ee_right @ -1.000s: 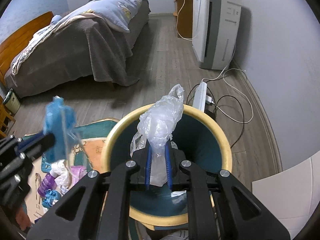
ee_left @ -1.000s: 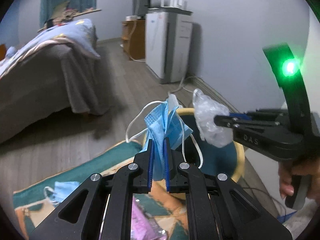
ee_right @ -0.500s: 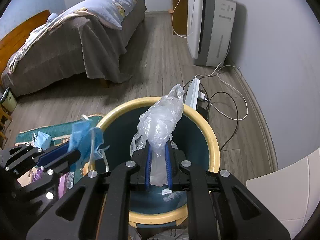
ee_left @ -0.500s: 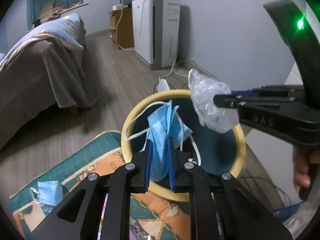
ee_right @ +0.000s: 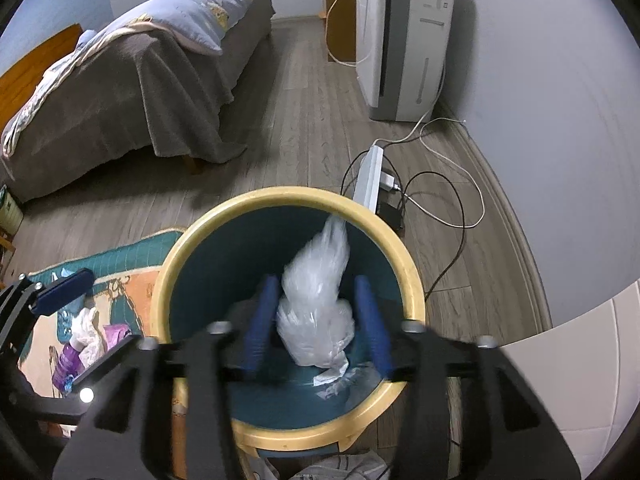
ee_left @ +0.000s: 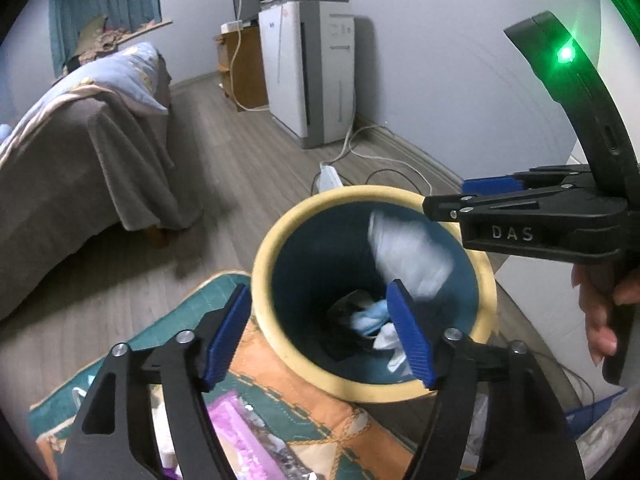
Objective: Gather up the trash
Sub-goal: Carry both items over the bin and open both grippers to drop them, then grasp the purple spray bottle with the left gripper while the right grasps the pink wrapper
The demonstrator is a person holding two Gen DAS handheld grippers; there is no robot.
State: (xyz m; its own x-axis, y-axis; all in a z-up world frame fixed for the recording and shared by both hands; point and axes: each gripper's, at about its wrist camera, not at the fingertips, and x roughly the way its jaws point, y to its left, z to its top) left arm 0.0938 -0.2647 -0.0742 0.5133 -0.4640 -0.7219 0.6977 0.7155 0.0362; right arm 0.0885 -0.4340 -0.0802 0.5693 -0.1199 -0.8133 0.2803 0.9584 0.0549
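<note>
The clear plastic bag [ee_right: 316, 300] is showing motion-blurred inside the bin [ee_right: 192, 240], between the right gripper's [ee_right: 316, 324] spread, empty fingers. The left gripper [ee_left: 320, 336] is likewise gaping empty. One blue mask [ee_left: 370, 318] is lying among dark, indistinct scraps at the bin's bottom.

My left gripper [ee_left: 320, 336] hangs over the near rim of the bin [ee_left: 276, 240], fingers spread; my right gripper [ee_right: 318, 322] is above the bin's mouth, the plastic bag [ee_right: 316, 300] between its parted fingers. A face mask [ee_left: 370, 318] lies in the bin's bottom. The rug [ee_left: 192, 312] spreads at eight o'clock, the bed [ee_right: 120, 92] at ten, the power strip [ee_right: 370, 178] at one, the air purifier [ee_right: 404, 36] behind it.
</note>
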